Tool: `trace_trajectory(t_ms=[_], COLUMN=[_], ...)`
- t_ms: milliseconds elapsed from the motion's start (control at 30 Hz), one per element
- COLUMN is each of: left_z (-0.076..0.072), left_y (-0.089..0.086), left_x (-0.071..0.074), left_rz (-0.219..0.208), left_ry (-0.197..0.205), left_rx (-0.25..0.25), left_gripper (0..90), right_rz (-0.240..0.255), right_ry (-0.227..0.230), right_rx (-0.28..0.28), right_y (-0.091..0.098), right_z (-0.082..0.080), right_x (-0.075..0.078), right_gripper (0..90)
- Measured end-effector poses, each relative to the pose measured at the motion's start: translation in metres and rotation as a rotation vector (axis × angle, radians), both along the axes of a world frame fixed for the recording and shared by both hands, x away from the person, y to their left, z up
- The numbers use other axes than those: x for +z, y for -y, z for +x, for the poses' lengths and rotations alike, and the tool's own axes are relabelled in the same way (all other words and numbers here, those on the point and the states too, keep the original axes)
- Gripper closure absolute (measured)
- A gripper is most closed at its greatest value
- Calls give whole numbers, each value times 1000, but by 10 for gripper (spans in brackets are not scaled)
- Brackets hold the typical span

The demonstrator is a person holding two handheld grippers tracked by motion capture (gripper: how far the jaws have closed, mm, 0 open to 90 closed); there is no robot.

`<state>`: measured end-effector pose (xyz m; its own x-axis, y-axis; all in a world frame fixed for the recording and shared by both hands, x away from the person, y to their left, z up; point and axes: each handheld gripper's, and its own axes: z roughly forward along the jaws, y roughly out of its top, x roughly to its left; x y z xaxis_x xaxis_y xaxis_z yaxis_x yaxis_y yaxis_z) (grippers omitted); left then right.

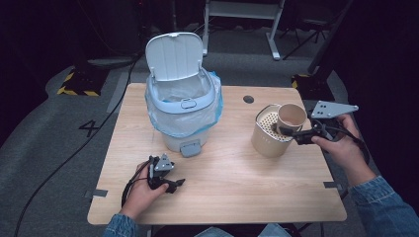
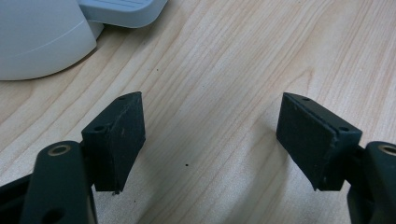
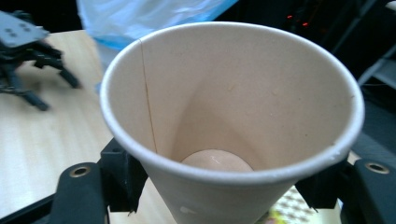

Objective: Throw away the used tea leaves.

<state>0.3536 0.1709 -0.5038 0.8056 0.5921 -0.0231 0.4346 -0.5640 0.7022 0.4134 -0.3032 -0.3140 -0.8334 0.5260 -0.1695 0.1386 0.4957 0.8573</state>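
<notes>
At the right of the frame in the high view, over a cream perforated holder (image 1: pixel 269 132) on the wooden tabletop (image 1: pixel 222 173), my right gripper (image 1: pixel 289 131) grasps a tan paper cup (image 1: pixel 291 117), its fingers clamped on the cup's outer wall below the rim; the right gripper view shows the cup (image 3: pixel 233 107) empty, tilted mouth toward the camera, with a small nick in the rolled rim at lower right. I judge the cup light and thin-walled, easily crushed by a hard squeeze, so the sensible hold is low on the wall where the taper stiffens it, with gentle pressure. At lower left of the high view my left gripper (image 1: pixel 177 183) rests near the tabletop with its fingers (image 2: pixel 119 135) released and spread wide, nothing between them. At upper centre stands a pale pedal bin (image 1: pixel 183 106) lined with a clear bag, lid raised. I can read no brand or label on the cup, holder or bin; the sole legible mark is a figure "4" on the grey floor (image 1: pixel 89 127) at the left of the frame.
</notes>
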Motion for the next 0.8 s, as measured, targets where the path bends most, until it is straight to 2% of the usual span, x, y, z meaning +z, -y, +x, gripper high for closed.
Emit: trace_trajectory(t_ms=[100,200,267,333,567,800], left_z=[0,0,0,0,0,0], left_y=[-1,-1,-1,-2,-1,-1], left_x=[0,0,0,0,0,0], left_rz=[0,0,0,0,0,0], left_ry=[0,0,0,0,1,0], left_rx=[-1,0,1,0,0,1], left_gripper=[241,241,241,241,241,241], right_rz=[5,-7,3,11,14,19], right_ry=[-14,-1,-19,-43,-84,-115], right_rx=[40,68,87,91,107,120], right_y=[-6,-8,-9,-10,-12,-15], right_z=[-6,-10,-13,-16,-22,-26], right_x=[-9,-17,-25,-34,-62,-77], right_gripper=[301,300,300,299,297,298])
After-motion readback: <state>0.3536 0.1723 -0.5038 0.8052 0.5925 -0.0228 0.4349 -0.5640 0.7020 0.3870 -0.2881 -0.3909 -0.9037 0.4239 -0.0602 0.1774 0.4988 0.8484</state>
